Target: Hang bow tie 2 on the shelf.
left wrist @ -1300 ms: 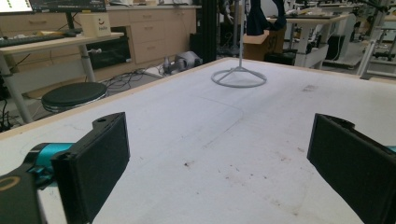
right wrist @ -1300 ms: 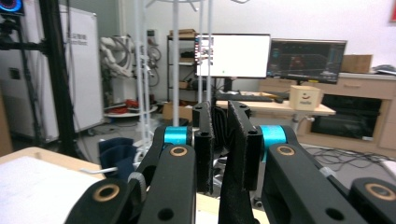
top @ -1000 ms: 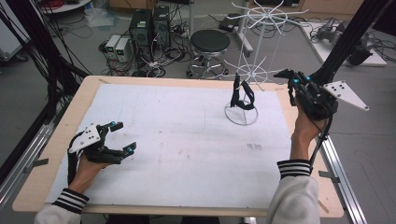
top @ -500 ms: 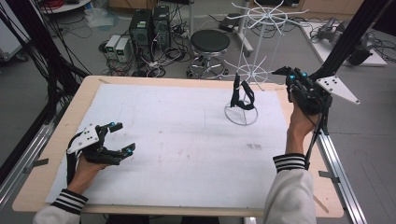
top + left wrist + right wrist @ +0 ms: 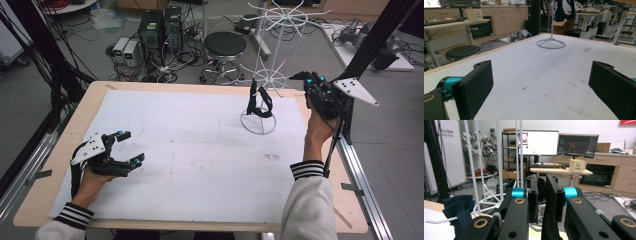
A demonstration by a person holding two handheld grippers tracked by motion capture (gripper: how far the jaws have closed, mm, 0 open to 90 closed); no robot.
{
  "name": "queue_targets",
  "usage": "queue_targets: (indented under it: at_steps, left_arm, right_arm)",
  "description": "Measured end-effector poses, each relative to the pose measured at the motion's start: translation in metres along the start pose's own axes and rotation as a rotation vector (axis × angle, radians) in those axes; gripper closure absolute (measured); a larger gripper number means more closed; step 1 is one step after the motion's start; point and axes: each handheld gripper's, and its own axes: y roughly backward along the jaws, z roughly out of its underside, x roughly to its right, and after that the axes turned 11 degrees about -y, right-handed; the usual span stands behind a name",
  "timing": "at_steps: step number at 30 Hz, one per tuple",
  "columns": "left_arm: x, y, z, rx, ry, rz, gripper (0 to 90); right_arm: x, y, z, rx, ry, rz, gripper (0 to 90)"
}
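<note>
White paper covers the wooden table (image 5: pixel 60 150), with a stool and computer boxes on the floor behind it. Near the table's far right stands a white wire rack (image 5: pixel 260 107), and a dark strip of cloth (image 5: pixel 260 100) hangs from one of its low arms.

At the right edge of the table the right gripper (image 5: pixel 306 80) is raised level with that low arm, its fingers pointing toward the rack. In the right gripper view those fingers (image 5: pixel 554 195) are nearly closed on a second dark cloth piece (image 5: pixel 547 220), which fills the narrow gap between them and hangs down below; it looks like a sock, though the fabric is too dark to be sure. The hanging cloth sits low and left of them, apart.

At the near left, the left gripper (image 5: pixel 131 147) rests on the paper, fingers spread wide with nothing between them, well apart from the rack.
</note>
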Motion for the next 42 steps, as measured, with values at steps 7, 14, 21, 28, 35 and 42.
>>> queue_targets:
  at_steps: [7, 14, 21, 28, 35, 42]
  left_arm:
    - [0.000, 0.000, 0.000, 0.004, 0.000, 0.005, 6.2]
    - [0.000, 0.001, 0.000, 0.008, 0.003, 0.008, 6.3]
    - [0.000, 0.001, 0.000, 0.011, 0.005, 0.005, 6.2]
    - [0.000, 0.001, 0.000, 0.011, 0.004, 0.010, 6.2]
    - [0.000, 0.001, 0.000, 0.013, 0.004, 0.009, 6.2]
    - [0.000, 0.001, 0.000, 0.013, 0.000, 0.012, 6.2]
  right_arm:
    - [-0.005, -0.007, 0.003, -0.003, -0.014, 0.007, 80.8]
    - [-0.009, -0.013, 0.006, -0.008, -0.017, 0.009, 80.6]
    - [-0.012, -0.016, 0.008, -0.015, -0.029, 0.010, 80.5]
    - [-0.015, -0.018, 0.010, -0.003, -0.065, 0.004, 80.4]
    - [-0.019, -0.021, 0.012, -0.016, -0.070, 0.011, 80.2]
    - [-0.023, -0.020, 0.013, -0.035, -0.072, 0.017, 79.7]
